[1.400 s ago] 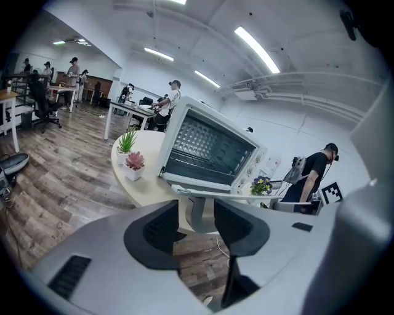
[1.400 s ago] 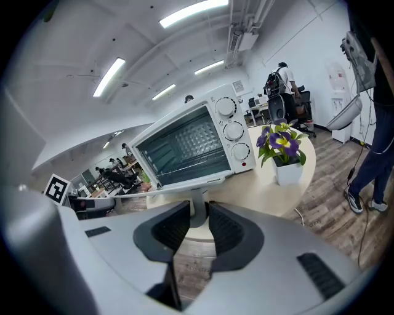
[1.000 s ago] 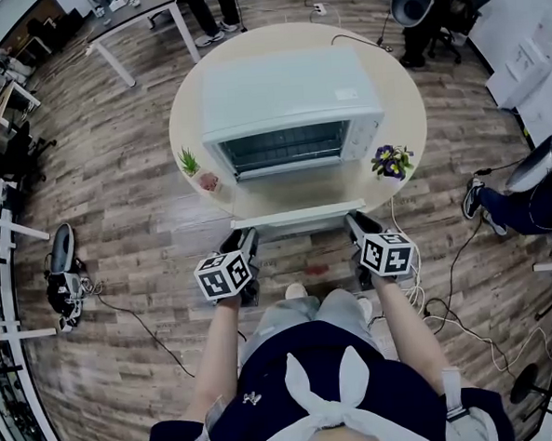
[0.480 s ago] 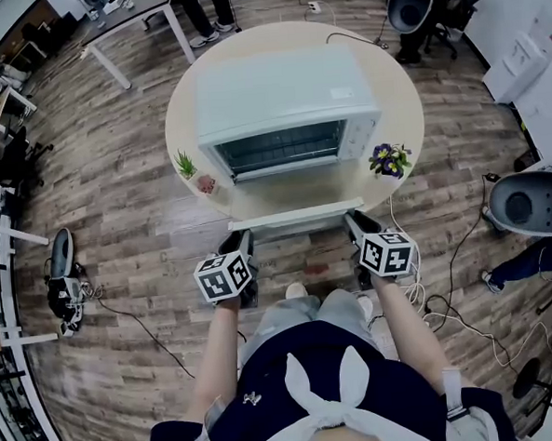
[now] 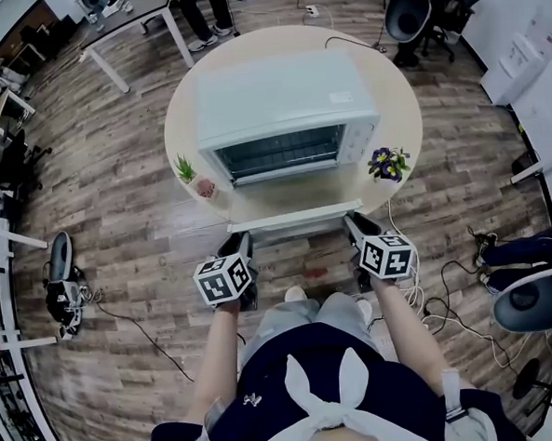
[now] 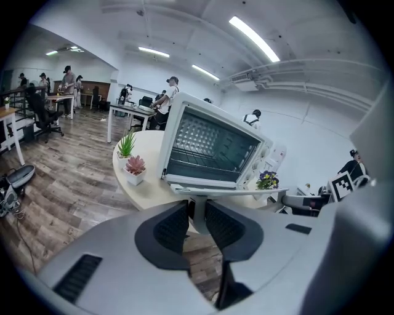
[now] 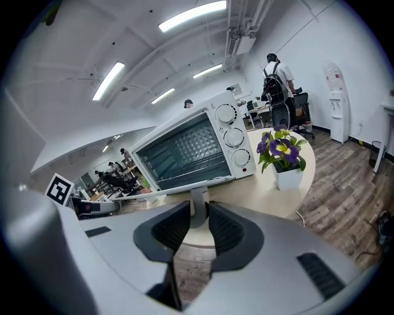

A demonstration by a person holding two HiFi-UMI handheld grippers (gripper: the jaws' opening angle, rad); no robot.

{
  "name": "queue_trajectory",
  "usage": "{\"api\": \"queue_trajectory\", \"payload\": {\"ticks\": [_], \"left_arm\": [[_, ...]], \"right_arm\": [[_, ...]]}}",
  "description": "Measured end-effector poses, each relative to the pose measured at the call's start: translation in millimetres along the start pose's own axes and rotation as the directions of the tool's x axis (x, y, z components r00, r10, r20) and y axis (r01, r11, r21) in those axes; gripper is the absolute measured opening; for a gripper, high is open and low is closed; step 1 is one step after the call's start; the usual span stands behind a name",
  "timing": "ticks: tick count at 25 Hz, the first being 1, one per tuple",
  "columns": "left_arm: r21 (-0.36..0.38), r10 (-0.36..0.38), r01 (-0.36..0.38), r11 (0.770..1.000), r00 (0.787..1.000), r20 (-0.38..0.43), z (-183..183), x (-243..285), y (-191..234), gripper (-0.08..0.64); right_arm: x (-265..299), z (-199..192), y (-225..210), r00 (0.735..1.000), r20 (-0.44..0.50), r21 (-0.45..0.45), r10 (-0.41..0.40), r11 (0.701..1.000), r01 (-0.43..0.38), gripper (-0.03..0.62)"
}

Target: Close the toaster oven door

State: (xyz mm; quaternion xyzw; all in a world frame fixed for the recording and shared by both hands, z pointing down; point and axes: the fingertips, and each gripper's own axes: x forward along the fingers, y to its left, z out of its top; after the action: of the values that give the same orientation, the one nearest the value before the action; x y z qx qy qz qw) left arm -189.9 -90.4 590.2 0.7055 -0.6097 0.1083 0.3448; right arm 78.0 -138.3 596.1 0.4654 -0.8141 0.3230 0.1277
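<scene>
Toaster oven sits mid round table, mouth facing you. Its door is dropped fully open, lying about flat and jutting toward you past the table edge. Hinge line is at the oven's lower front lip, i.e. the far side of the door from you. The door handle is on the near edge, long axis running L-R across your body. Left gripper is clamped on the handle's left post and right gripper on its right post. In each gripper view the post sits upright between the pads, jaws snug on it. Both grippers sit level and equally near, one per end, so neither arm leads. Judgement: the door lies fwd of both grippers, so the coming move is an arc up and away from you about that far hinge. Keep both ends rising together or the door may rack. Purple flower pot stands beside the oven's right front corner and looks clear of the swing.
</scene>
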Motion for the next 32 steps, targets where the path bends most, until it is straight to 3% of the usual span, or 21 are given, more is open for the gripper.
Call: {"api": "queue_trajectory", "payload": {"ticks": [32], "left_arm": [[0.001,-0.011,0.011,1.0,1.0,0.029,27,-2,-6,0.097]], "right_arm": [[-2,29,6,0.999,0.044,0.009,-0.009,1.0,0.008,0.1]]}}
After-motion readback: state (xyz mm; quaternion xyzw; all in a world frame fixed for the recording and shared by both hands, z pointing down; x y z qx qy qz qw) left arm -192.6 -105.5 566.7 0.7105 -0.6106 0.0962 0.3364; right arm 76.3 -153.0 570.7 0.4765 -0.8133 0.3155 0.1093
